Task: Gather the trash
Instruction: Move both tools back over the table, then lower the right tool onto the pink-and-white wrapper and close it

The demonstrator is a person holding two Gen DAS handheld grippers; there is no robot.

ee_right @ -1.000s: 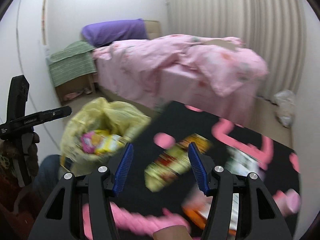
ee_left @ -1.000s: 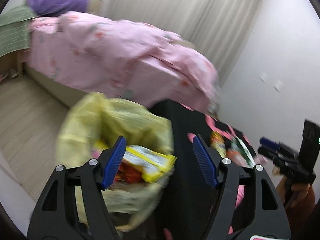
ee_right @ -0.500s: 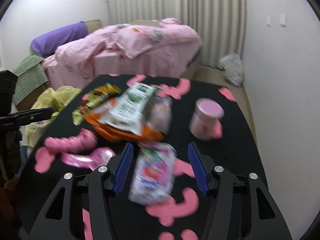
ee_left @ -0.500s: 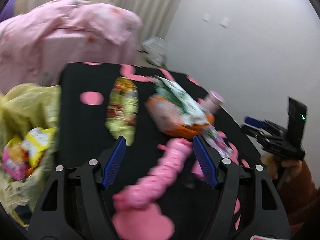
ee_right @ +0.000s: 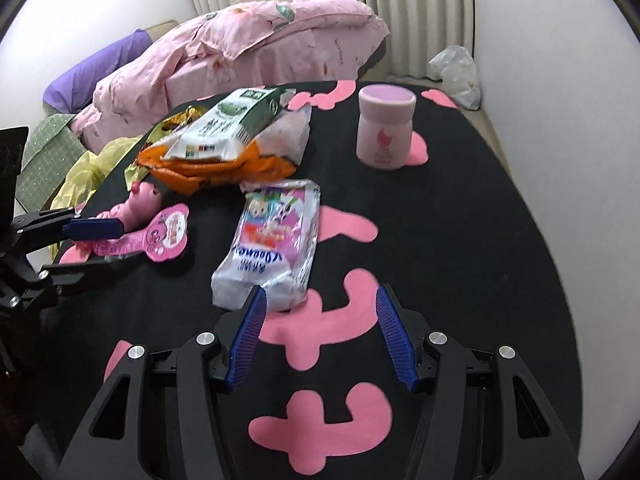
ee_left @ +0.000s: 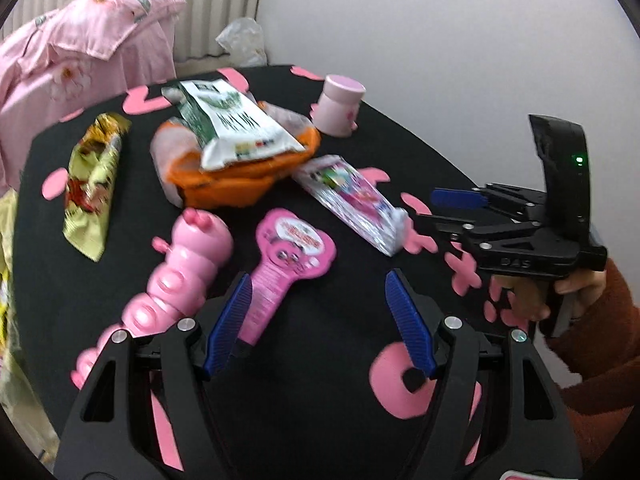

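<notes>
Half a second ago both cameras were swinging across the room and everything on the black table (ee_right: 480, 208) was smeared; now both views have settled over it and the litter reads clearly. The yellow trash bag (ee_right: 86, 170), which filled the lower left of the left view a second back, has slid to a thin strip at that view's far left edge, and in the right view it hangs off the table's left side.

The left gripper (ee_left: 320, 320) is spread wide with nothing between its blue pads (ee_left: 228, 328). The handle end of the pink flat package (ee_left: 286, 256) lies just inside its left pad at centre frame, and the pink caterpillar toy (ee_left: 184, 268) lies beside it to the left. Above these sit the orange bag (ee_left: 236, 176) with the white-and-green packet (ee_left: 236, 120) on top (they overlap), and the yellow-green wrapper (ee_left: 92, 188) at left.

The right gripper (ee_right: 318, 332) is also open and empty. The near end of the colourful snack packet (ee_right: 276, 240) lies just ahead of its left pad (ee_right: 246, 340), slightly left of the gap, in the lower middle of the frame. The pink jar (ee_right: 385, 132) stands upright, well apart, at upper right. The pink bedding (ee_right: 248, 44) fills the upper left.
</notes>
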